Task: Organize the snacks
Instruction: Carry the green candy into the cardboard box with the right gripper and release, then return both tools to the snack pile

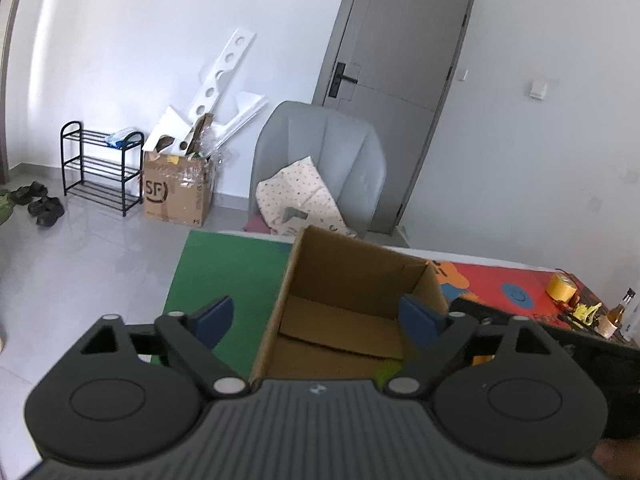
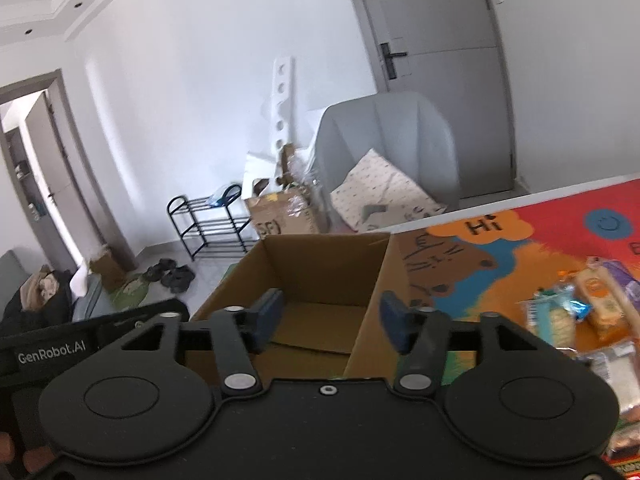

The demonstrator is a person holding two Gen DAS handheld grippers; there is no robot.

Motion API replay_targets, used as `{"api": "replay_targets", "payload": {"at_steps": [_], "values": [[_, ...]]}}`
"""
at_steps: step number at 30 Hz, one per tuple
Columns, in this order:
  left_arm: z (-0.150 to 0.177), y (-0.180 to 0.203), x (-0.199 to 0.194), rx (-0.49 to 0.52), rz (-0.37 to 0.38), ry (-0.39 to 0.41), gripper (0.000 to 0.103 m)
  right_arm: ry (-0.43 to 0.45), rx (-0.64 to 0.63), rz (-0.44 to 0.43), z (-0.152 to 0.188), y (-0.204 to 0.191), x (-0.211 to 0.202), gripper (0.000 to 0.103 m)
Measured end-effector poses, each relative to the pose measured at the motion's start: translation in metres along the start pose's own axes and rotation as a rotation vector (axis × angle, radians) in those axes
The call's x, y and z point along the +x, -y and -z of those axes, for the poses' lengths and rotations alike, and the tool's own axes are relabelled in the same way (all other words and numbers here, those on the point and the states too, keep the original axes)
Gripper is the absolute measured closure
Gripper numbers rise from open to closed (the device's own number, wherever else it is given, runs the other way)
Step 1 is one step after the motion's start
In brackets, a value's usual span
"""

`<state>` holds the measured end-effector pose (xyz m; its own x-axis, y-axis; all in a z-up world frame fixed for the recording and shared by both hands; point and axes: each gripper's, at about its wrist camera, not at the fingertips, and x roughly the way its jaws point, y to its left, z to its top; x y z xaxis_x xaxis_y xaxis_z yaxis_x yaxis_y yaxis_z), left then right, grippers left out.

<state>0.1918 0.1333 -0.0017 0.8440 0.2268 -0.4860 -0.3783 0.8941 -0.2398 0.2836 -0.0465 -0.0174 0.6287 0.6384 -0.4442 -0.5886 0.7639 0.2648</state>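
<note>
An open brown cardboard box (image 1: 352,276) stands on the colourful mat; no snacks show in the part of its inside I can see. It also shows in the right wrist view (image 2: 320,268). My left gripper (image 1: 316,320) is open and holds nothing, its blue pads spread either side of the box's left wall. My right gripper (image 2: 330,322) is open and holds nothing, its pads astride the box's right wall. Several snack packets (image 2: 576,316) lie on the mat to the right of the box. The other gripper's body (image 2: 80,344) shows at the left.
A grey armchair (image 1: 320,160) with a patterned cushion (image 1: 300,196) stands behind the table. A tape roll (image 1: 562,287) and a bottle (image 1: 622,308) sit at the table's far right. A shoe rack (image 1: 102,166) and an SF carton (image 1: 178,188) stand by the wall.
</note>
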Motion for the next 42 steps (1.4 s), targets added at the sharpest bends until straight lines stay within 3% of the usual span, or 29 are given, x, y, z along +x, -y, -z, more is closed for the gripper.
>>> {"api": "replay_targets", "payload": {"at_steps": [5,8,19,32,42], "values": [[0.004,0.005,0.001,-0.002,-0.003,-0.053,0.005,0.023,-0.008,0.070,0.006,0.007,-0.019,0.015],[0.006,0.009,-0.001,-0.001,-0.005,-0.067,0.004,0.028,-0.017,0.117,0.010,0.011,-0.029,0.007],[0.023,0.040,-0.016,0.055,0.044,-0.065,0.000,0.014,0.027,0.186,0.024,0.039,-0.063,0.000],[0.041,0.083,-0.033,0.093,0.131,-0.071,0.000,0.011,0.068,0.242,0.039,0.075,-0.103,0.000],[0.055,0.118,-0.036,0.129,0.152,-0.093,0.000,0.015,0.106,0.260,0.049,0.107,-0.128,0.000]]}}
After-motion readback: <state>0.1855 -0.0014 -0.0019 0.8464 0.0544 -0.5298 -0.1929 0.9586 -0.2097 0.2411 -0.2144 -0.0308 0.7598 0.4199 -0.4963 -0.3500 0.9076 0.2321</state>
